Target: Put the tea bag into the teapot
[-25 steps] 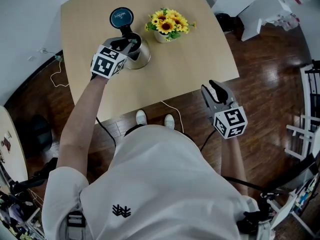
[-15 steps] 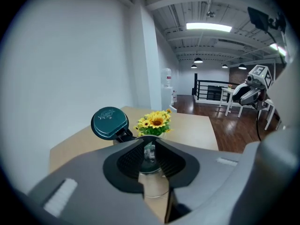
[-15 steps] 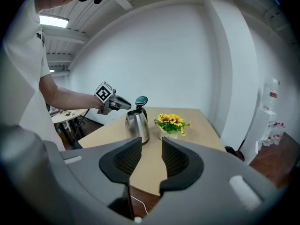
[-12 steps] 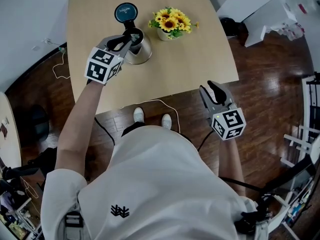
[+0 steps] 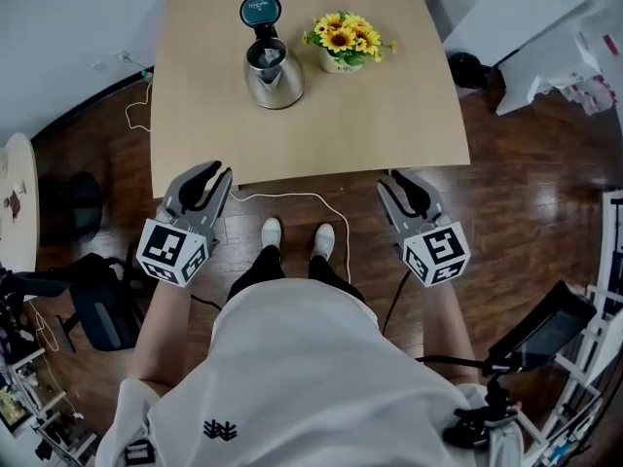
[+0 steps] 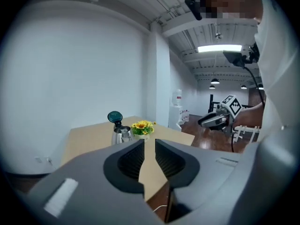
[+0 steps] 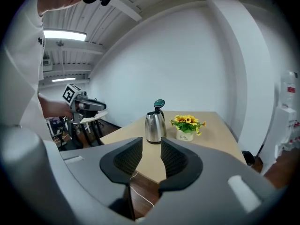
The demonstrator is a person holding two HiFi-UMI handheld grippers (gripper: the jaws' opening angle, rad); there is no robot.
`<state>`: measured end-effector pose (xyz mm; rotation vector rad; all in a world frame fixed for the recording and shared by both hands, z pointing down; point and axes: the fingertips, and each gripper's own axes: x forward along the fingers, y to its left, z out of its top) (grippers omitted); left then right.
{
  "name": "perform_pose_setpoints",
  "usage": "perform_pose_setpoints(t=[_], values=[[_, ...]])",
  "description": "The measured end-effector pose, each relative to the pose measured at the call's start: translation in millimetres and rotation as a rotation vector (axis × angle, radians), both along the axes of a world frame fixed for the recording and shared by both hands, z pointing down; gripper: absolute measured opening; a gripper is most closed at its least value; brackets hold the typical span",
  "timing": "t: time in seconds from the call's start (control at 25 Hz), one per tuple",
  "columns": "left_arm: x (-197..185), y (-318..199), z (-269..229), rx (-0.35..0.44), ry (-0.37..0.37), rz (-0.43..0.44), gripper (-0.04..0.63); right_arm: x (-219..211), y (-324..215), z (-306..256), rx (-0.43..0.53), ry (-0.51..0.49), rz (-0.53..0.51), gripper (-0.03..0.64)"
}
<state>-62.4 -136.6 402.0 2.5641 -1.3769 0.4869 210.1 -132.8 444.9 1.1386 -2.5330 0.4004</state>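
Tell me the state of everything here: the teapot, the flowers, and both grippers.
teapot: upright on the table, lid flipped open.
sunflowers: upright in their pot, beside the teapot.
left gripper: jaws slightly apart, empty, off the table.
right gripper: jaws slightly apart, empty, off the table.

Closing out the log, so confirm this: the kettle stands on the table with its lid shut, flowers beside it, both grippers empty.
Wrong on the lid: it stands flipped up, open, as the head view shows. The kettle is on the table, flowers beside it, left gripper and right gripper both empty.
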Motion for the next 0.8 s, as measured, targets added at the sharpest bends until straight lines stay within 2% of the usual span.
perform_pose_setpoints(t=[0.16,0.32,0.52,0.68,0.8], values=[[-6.6,76.2,8.3,-0.045,0.022,-0.007,0.06,-9.2,32.6,-3.4,0.014,-0.008,-0.013,0.118],[-15.1,133.7,-3.0,-0.011,0.05,0.002,0.06,-17.4,80.3,-20.2,0.058,0.01,-0.004,0.118],[-33.7,219.6,-10.1,0.034,0.086,0.035,0.06,-29.4,170.1,-36.0,0.105,0.049,0.04,0.118],[-50.8,286.5,-11.2,0.043,0.119,0.053,0.06,-45.1,253.7,-44.8,0.109,0.057,0.089,0.118],[-60.0,327.8,-11.5,0.049,0.114,0.063,0.06,-51.7,307.6,-48.1,0.095,0.065,0.116,0.118]])
